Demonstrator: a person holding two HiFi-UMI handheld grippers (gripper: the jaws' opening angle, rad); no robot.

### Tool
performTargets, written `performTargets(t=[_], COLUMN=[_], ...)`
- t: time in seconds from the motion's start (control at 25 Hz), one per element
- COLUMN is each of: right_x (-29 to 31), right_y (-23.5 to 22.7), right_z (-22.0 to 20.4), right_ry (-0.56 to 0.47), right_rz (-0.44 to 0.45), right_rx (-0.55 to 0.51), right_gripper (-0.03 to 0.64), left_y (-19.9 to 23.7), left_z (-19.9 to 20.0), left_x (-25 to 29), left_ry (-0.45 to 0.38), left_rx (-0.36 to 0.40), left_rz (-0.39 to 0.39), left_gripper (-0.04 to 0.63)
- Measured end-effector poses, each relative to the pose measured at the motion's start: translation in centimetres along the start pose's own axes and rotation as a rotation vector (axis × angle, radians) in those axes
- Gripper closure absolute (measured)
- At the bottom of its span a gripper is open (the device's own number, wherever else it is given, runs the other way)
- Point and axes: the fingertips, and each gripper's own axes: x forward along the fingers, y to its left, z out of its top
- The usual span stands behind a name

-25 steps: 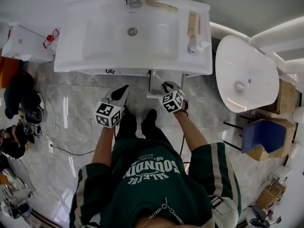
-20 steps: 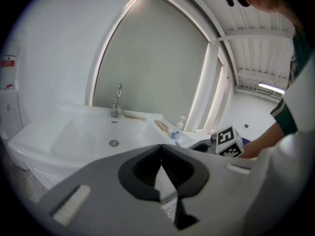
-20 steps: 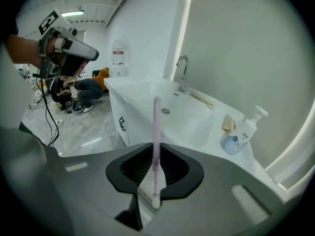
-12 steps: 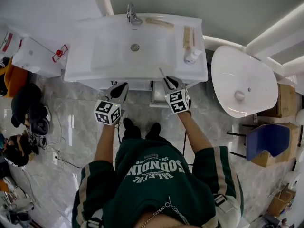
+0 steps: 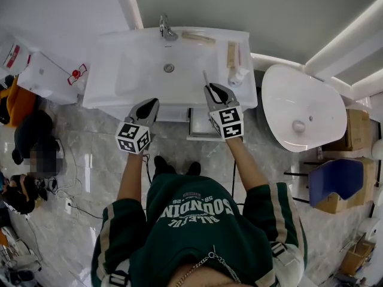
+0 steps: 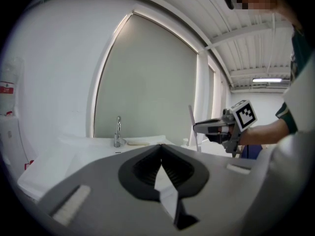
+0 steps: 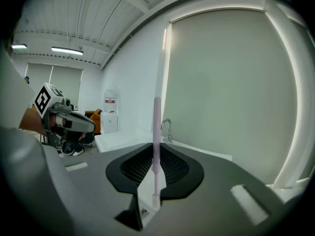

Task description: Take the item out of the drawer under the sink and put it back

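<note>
So, the right gripper is clamped on a thin pale stick. In the right gripper view the two jaws pinch its lower end and the stick stands straight up between them, pinkish low down and whiter higher up. Could be a toothbrush, but honestly the top is too washed out to say. The right arm is stretched forward from the person's body, with the gripper pointing away, roughly level, over the near right part of the sink.

The left gripper has its jaws pressed together at the tip with nothing between them. You can see that plainly in the left gripper view. That arm is also reaching forward, and its gripper sits at the sink's near edge, to the left of the right one and apart from it. From the left gripper view the stick shows off to the right, poking up out of the other gripper.

Further out, the faucet is at the far side of the sink and a small bottle stands on its right side, just right of the stick. Below the right gripper, what looks like an open drawer sticks out from under the sink. A second basin sits off to the right.
</note>
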Motion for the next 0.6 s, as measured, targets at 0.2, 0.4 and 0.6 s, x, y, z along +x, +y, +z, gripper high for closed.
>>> performTargets(t=[0.2,0.4,0.6], right_x=[-0.64,-0.89,-1.01], right_y=[-0.36,-0.13,0.0], right_z=[0.76,0.2,-0.03], right_ry=[-0.02,-0.015,-0.015], right_rz=[-0.003,0.004,0.006], right_rx=[0.0,0.0,0.007], right_gripper=[0.565,0.565,0.565], left_y=[0.12,-0.08,-0.61], left_z=[0.24,-0.15,-0.12], left_x=[0.03,0.1,0.26], left_ry=[-0.003,-0.005,-0.004], left_rx=[0.005,-0.001,0.001], left_rz=[0.006,0.014,0.003], left_gripper=[0.546,0.546,0.546])
